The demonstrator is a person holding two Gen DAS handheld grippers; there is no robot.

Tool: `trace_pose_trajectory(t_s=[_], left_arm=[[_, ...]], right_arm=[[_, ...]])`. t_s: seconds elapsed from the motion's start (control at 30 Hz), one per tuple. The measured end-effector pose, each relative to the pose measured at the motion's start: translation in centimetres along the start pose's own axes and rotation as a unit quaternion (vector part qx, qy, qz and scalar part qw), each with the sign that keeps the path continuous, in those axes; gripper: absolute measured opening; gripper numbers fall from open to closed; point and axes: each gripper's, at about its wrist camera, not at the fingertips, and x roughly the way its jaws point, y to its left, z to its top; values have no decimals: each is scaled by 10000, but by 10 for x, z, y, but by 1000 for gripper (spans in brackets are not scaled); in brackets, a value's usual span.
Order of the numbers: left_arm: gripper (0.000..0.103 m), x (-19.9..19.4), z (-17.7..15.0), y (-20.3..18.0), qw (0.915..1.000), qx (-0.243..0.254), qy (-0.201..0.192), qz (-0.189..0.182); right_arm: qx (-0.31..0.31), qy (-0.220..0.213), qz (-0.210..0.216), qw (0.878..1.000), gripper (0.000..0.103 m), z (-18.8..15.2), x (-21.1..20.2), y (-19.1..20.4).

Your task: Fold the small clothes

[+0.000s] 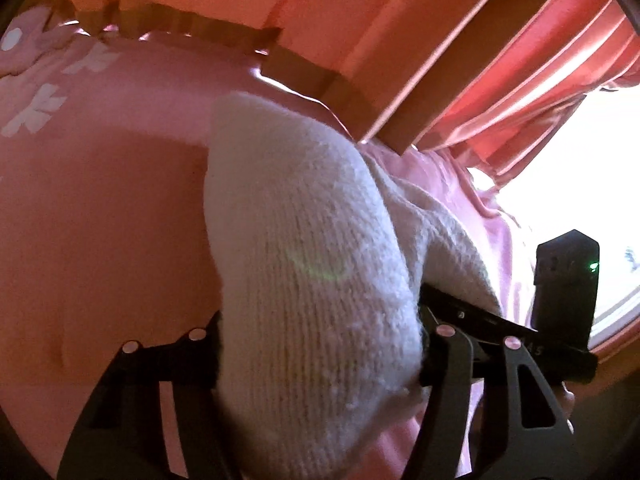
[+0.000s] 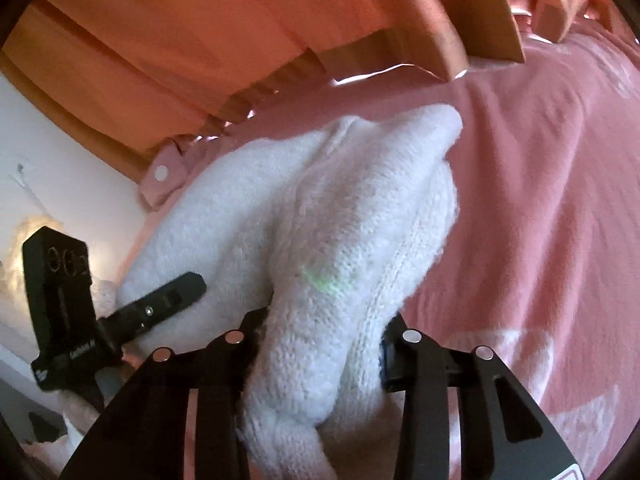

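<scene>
A small white knitted garment (image 1: 304, 248) is held up over a pink surface. My left gripper (image 1: 320, 344) is shut on one part of it, and the knit bulges up between the jaws and hides the fingertips. My right gripper (image 2: 324, 340) is shut on another part of the same white garment (image 2: 340, 216). The two grippers are close together: the right gripper shows at the right of the left wrist view (image 1: 560, 312), and the left gripper shows at the left of the right wrist view (image 2: 132, 312), its finger against the knit.
A pink cloth with white patterns (image 1: 100, 200) covers the surface below; it also shows in the right wrist view (image 2: 540, 220). Orange-red curtains (image 1: 520, 72) and wooden slats (image 2: 460, 20) stand behind. A bright window (image 1: 592, 180) is at the right.
</scene>
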Motion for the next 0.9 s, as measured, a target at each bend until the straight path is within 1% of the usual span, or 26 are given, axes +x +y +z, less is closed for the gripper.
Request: trace_pose_trajectory(t_s=[0.03, 0.07, 0.1, 0.13, 0.17, 0.23, 0.27, 0.3, 0.33, 0.4, 0.43, 0.47, 0.5, 0.53, 0.57, 0.63, 0.73, 0.8, 0.83, 0.87, 0.9], left_arm=[[65, 4, -3, 3, 10000, 2, 79, -14], [67, 14, -8, 8, 9997, -8, 248, 38], [70, 24, -14, 14, 9990, -39, 405, 160], [77, 35, -22, 23, 9980, -141, 524, 338], [81, 39, -28, 29, 9977, -196, 526, 371], [92, 39, -35, 37, 9983, -320, 395, 299], [94, 39, -35, 40, 9981, -387, 377, 290], [97, 40, -36, 42, 9980, -431, 389, 260], [97, 42, -36, 45, 9977, -494, 425, 174], [96, 50, -36, 51, 9957, -764, 521, -104], [91, 51, -36, 51, 9947, -872, 510, -179], [84, 49, -34, 50, 9940, -934, 483, -305], [78, 45, -32, 46, 9946, -886, 458, -301], [71, 38, -29, 42, 9955, -795, 398, -319], [68, 28, -25, 34, 9972, -585, 317, -346], [65, 10, -14, 25, 9985, -339, 158, -395], [65, -35, 11, 18, 9975, -114, -268, -650], [65, -72, 31, 14, 9950, 101, -646, -751], [65, -89, 39, 16, 9934, 206, -813, -776], [65, -108, 48, 16, 9913, 361, -1011, -759], [66, -123, 55, 17, 9890, 512, -1204, -696]], right_arm=[[47, 123, -69, 9999, 37, -5, 5, -5], [100, 300, -178, 9993, 40, -10, 13, -11], [135, 422, -295, 9986, 43, -14, 19, -16], [180, 554, -439, 9973, 50, -19, 26, -21], [237, 596, -455, 9969, 58, -23, 30, -24], [364, 560, -430, 9968, 65, -25, 30, -29], [411, 561, -403, 9968, 68, -25, 30, -31], [465, 589, -347, 9966, 69, -24, 33, -33], [550, 657, -237, 9960, 71, -24, 38, -37], [658, 721, -103, 9952, 68, -22, 47, -40], [652, 696, -54, 9954, 60, -21, 48, -39], [612, 643, -66, 9960, 50, -20, 46, -35], [538, 565, -123, 9969, 46, -18, 41, -29], [343, 301, -155, 9988, 41, -16, 30, -18], [267, 152, -146, 9994, 39, -13, 21, -9], [37, -130, -185, 9997, 37, -7, 2, 12], [-452, -703, -213, 9963, 36, 8, -33, 57], [-754, -1032, -138, 9917, 36, 18, -52, 88], [-965, -1227, -94, 9877, 36, 25, -60, 110], [-1059, -1317, -56, 9856, 37, 32, -62, 118], [-1215, -1458, 19, 9818, 37, 41, -61, 136]])
